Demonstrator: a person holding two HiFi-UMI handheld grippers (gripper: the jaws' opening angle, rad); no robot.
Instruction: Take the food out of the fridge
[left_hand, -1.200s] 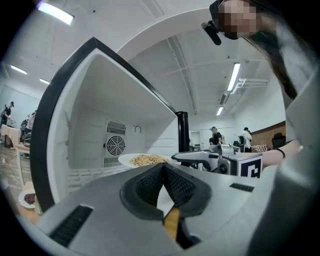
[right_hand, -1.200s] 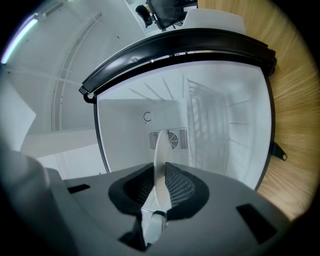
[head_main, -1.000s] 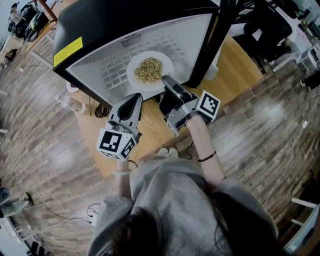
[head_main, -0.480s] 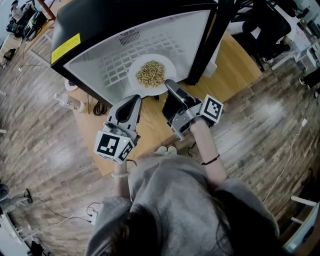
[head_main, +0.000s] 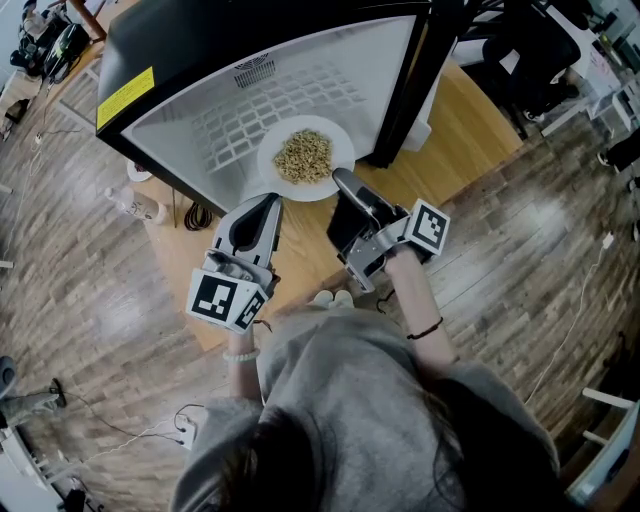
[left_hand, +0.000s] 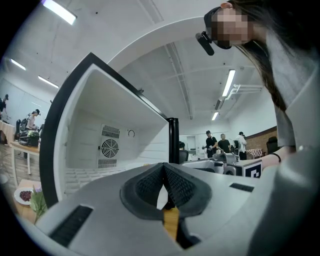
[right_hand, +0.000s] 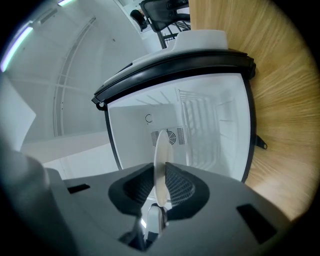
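A white plate heaped with pale grain-like food sits at the front lip of the open mini fridge, partly past its edge. My right gripper is shut on the plate's near rim. In the right gripper view the plate stands edge-on between the pads of my right gripper, with the white fridge interior behind. My left gripper hovers just left of the plate, not touching it. In the left gripper view my left gripper has its pads closed together on nothing.
The fridge stands on a wooden table, with its black door swung open at the right. A bottle lies on the floor at the left, a chair stands at the back right. Several people stand far off.
The right gripper has drawn back toward the person with the plate, which slid from deeper on the fridge shelf to its front lip. The left gripper has stayed put.
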